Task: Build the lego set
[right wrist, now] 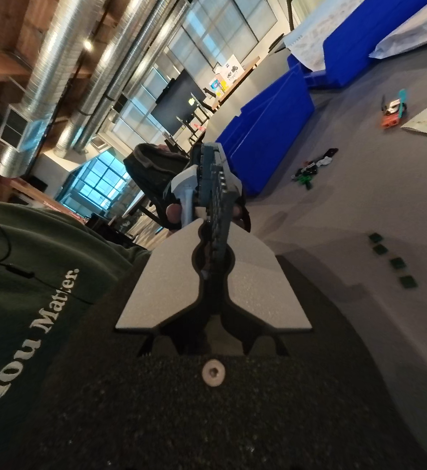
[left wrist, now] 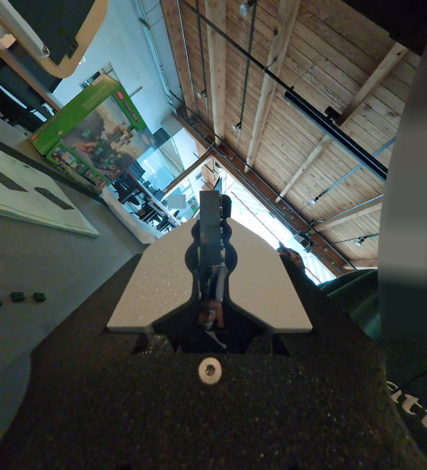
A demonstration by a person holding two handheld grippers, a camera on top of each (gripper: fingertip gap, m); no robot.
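Observation:
My left gripper (left wrist: pixel 211 221) is shut on a dark grey studded Lego plate (left wrist: pixel 208 229), seen edge-on and held up in the air towards the ceiling. Brown pieces (left wrist: pixel 207 314) sit at the plate's near end, deep between the jaws. My right gripper (right wrist: pixel 213 223) is shut on the same kind of grey plate (right wrist: pixel 216 193). At its far end the other gripper (right wrist: pixel 207 178), with white fingers (right wrist: pixel 184 183), clamps the plate too. A person's fingertip (right wrist: pixel 173 211) shows beside it.
Dark green tiles (right wrist: pixel 397 263) lie in a row on the grey table (right wrist: pixel 334 203), and also show in the left wrist view (left wrist: pixel 18 296). Blue bins (right wrist: pixel 271 142), small Lego builds (right wrist: pixel 393 112), loose pieces (right wrist: pixel 306 173), a booklet (left wrist: pixel 29 193) and the green box (left wrist: pixel 87 137) stand farther off. My hands' fingertips stand some 4 centimetres from each other.

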